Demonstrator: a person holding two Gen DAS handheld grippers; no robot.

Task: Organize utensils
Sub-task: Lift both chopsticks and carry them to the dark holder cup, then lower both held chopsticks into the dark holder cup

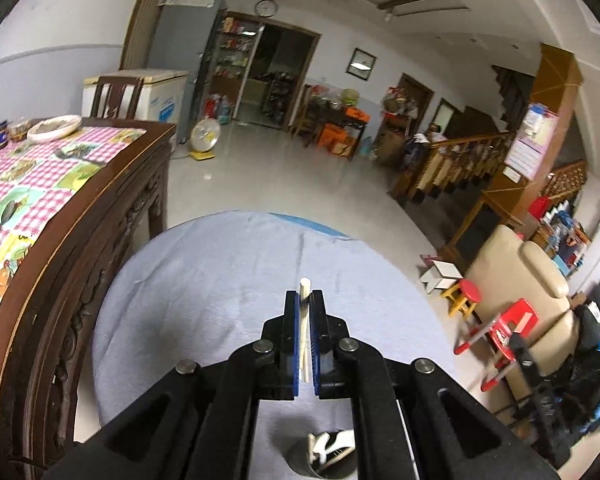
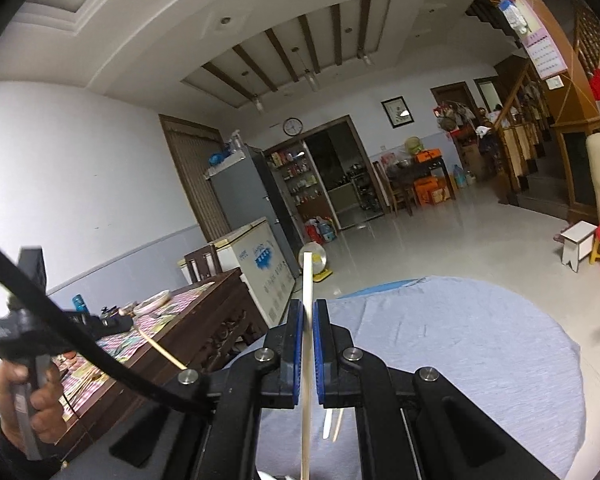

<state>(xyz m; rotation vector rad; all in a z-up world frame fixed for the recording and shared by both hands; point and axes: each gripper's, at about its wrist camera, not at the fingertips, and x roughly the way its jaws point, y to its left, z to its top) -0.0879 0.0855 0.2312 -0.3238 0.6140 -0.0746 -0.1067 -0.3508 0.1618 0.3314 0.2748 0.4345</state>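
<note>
My left gripper (image 1: 305,300) is shut on a pale chopstick (image 1: 305,286); its tip pokes just past the fingertips above the round table's grey-blue cloth (image 1: 204,288). Below the gripper a dark utensil holder (image 1: 324,458) with white utensils stands on the cloth. My right gripper (image 2: 308,308) is shut on another pale chopstick (image 2: 308,280), which stands nearly upright between the pads and runs down past the frame's bottom. In the right wrist view the left gripper's body (image 2: 24,320) shows at far left, held by a hand, with its chopstick (image 2: 162,350) sticking out.
A dark wooden table (image 1: 112,216) with a pink checked cloth stands at left, bearing a spoon (image 1: 0,224), a fork (image 1: 74,154) and a plate (image 1: 54,126). Red stools (image 1: 470,296), a sofa (image 1: 516,280) and a staircase are at right. A floor fan (image 1: 205,136) stands behind.
</note>
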